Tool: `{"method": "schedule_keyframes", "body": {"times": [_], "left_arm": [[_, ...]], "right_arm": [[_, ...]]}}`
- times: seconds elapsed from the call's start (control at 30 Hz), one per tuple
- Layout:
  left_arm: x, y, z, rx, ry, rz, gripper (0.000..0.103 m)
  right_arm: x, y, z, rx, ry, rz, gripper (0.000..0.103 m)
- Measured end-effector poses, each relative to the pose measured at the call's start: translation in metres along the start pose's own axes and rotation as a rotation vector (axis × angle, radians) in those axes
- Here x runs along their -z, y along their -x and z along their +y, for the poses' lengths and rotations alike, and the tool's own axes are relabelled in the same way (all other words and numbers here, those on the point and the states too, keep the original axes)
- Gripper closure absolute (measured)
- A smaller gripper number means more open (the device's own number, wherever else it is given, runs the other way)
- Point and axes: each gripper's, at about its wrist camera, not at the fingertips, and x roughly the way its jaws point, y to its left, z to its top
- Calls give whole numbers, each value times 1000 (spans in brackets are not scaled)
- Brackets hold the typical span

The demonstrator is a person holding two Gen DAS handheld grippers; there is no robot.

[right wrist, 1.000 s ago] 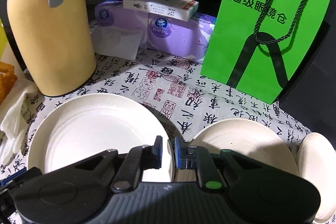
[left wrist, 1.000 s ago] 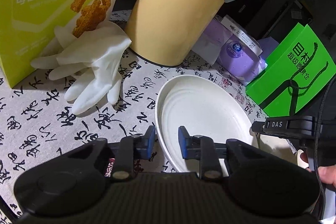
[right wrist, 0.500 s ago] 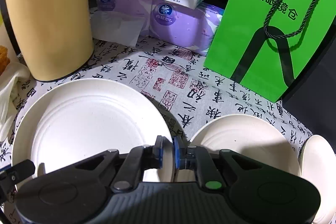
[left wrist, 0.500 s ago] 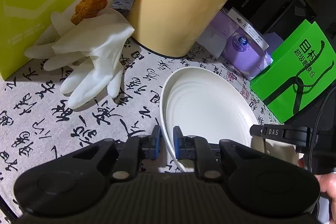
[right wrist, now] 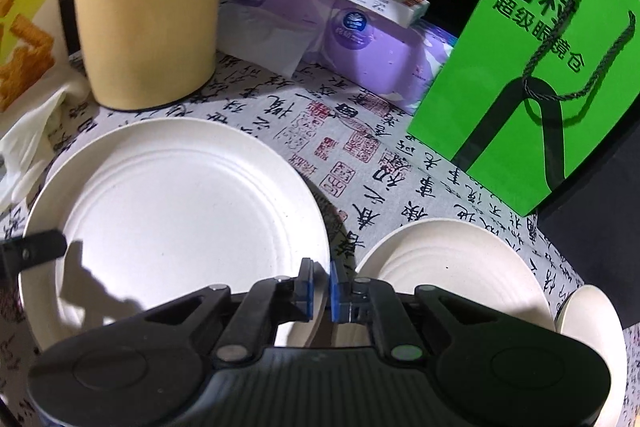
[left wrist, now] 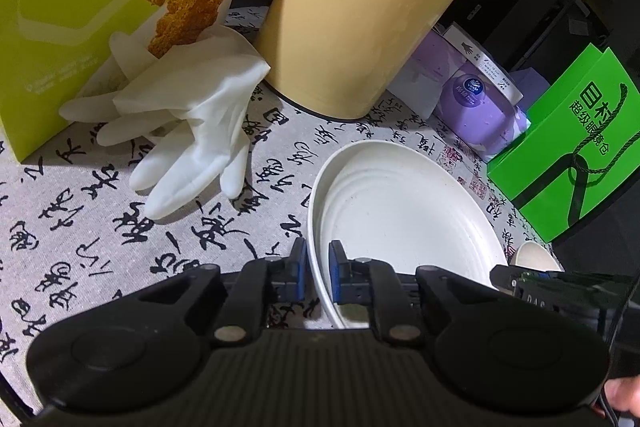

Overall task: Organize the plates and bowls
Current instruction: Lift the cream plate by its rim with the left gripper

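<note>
Gripping opposite edges of one large white plate [right wrist: 176, 211], both grippers are closed on its rim. In the left wrist view the left gripper [left wrist: 318, 269] has its blue-padded fingers [left wrist: 298, 267] on either side of the plate's near-left rim — one pad outside, one inside — and the plate [left wrist: 400, 211] looks tilted, its left edge raised off the worktop [left wrist: 80, 227]. In the right wrist view the right gripper [right wrist: 320, 287] pinches the plate's near-right rim between its fingers [right wrist: 307, 285], which stand almost together. A dark tip of the left gripper shows at the plate's far-left edge.

Just to the right of the held plate sits a smaller white plate [right wrist: 452, 267], and beyond that, at the frame's right edge, part of a white bowl [right wrist: 592, 339] — whether the two touch is unclear.

The worktop is covered by a cloth printed with black calligraphy and red seals. Behind the plate stands a tall yellow thermos jug [left wrist: 368, 7] with a grey handle. Left of it lie white rubber gloves [left wrist: 188, 123] against a lime-green snack box [left wrist: 80, 7]. To the right are purple tissue packs [right wrist: 360, 39] with a small white box on top, and a bright green paper bag [right wrist: 520, 67] with rope handles.
</note>
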Motion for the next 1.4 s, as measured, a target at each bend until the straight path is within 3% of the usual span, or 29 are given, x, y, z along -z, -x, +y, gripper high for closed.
{"method": "schedule_keyframes", "body": {"times": [0.23, 0.9, 1.1, 1.4], "left_arm": [[0, 0, -2, -15, -14, -3, 91], [1, -2, -1, -14, -20, -5, 91], [2, -1, -1, -30, -22, -15, 91], [2, 1, -4, -33, -46, -28, 91]], "right_arm": [[5, 5, 12, 32, 81, -11, 94], [5, 1, 11, 30, 55, -16, 91], [7, 7, 11, 33, 59, -39, 97], [14, 17, 12, 45, 54, -78, 98]]}}
